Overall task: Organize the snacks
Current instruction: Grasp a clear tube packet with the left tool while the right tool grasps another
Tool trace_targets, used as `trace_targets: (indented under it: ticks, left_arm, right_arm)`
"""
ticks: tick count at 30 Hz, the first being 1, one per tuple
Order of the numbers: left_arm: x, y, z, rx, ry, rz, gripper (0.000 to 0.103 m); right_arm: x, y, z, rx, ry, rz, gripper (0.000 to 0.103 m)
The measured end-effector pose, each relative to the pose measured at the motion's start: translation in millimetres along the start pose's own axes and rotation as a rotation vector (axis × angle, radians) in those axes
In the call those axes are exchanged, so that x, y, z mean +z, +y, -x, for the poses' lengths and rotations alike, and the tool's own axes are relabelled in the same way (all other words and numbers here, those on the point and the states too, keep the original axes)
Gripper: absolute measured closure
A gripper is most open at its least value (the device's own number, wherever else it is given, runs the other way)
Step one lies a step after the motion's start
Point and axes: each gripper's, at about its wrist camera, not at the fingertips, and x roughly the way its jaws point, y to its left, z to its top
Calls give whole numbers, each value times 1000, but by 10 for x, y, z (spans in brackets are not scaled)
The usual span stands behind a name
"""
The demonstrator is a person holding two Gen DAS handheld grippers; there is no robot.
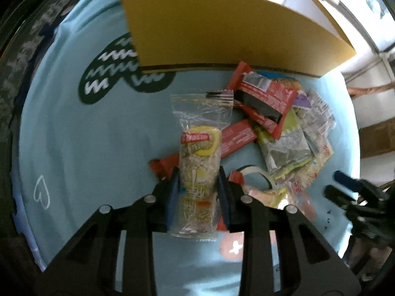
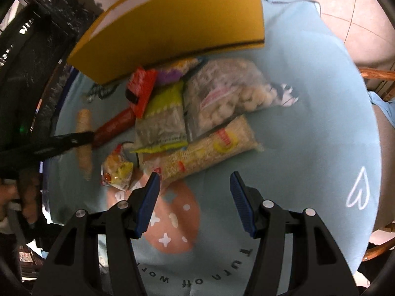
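A clear-wrapped puffed rice bar (image 1: 198,180) is clamped between the blue pads of the left gripper (image 1: 198,185), above the light blue tablecloth (image 1: 86,135), near the snack pile (image 1: 279,123) beside the yellow cardboard box (image 1: 222,29). The right gripper (image 2: 195,180) hangs with jaws apart, holding nothing

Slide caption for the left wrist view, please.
Left gripper shut on a rice-cracker pack, above the snack pile by the cardboard box.

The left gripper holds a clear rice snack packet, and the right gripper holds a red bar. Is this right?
Not quite. In the right wrist view the right gripper is open and holds nothing. The left gripper does hold the clear rice snack packet.
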Motion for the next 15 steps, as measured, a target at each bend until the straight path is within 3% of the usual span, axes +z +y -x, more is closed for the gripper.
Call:
trace_targets:
  ticks: [9, 15]
  left_arm:
    - [-144, 161, 218, -33, -4, 39, 74]
    - [-137, 97, 117, -40, 20, 24, 74]
  right_arm:
    - [127, -26, -190, -59, -18, -85, 43]
    - [192, 86, -324, -134, -41, -105, 42]
